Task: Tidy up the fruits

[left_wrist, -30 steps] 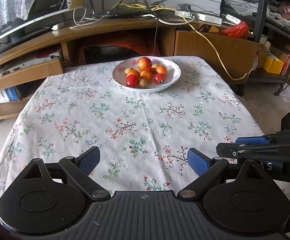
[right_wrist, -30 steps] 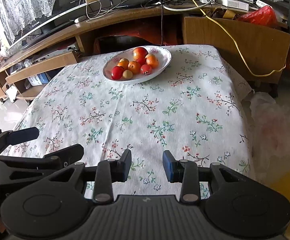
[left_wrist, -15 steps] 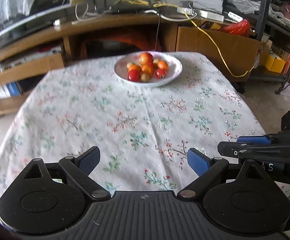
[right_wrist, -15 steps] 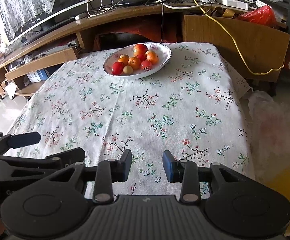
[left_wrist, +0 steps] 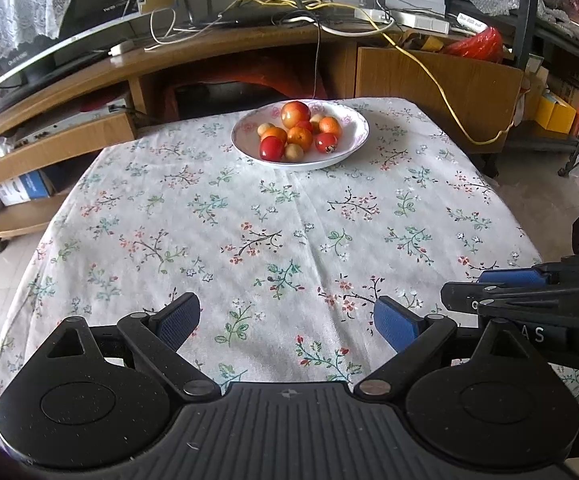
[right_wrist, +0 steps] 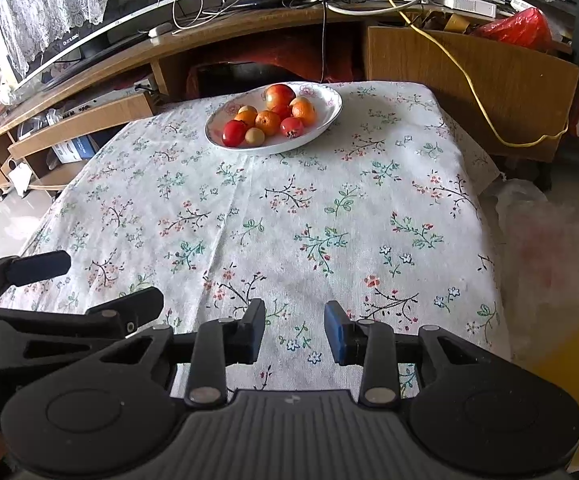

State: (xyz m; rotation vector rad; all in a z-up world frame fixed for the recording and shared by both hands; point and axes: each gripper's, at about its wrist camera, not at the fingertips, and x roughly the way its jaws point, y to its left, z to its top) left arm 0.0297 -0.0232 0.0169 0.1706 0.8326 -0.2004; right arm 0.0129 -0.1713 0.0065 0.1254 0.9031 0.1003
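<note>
So both grippers sit at the near edge of the table, and neither has anything in it. The left gripper [left_wrist: 287, 316] has its blue pads [left_wrist: 394, 324] spread wide, hovering over the floral tablecloth [left_wrist: 273, 216]. The right gripper [right_wrist: 294, 330] is released too, though its gap is a lot narrower, and it's just beside the left one, which shows up low on the left in the right wrist view.

All the fruit is in the white bowl [left_wrist: 353, 142] near the far edge of the table, well apart from both grippers. It's a small heap: a big red-yellow apple [left_wrist: 295, 114] at the back, a couple of oranges [left_wrist: 300, 137] in the middle, a shiny red tomato [left_wrist: 272, 148] at the front left, a smaller red fruit [left_wrist: 326, 142] at the front right, and a little pale round one [left_wrist: 294, 152] between them.

Behind the table there's a wooden desk [left_wrist: 217, 50] with a mess of cables on it, including a yellow cable [left_wrist: 441, 88] hanging down the cabinet front.
</note>
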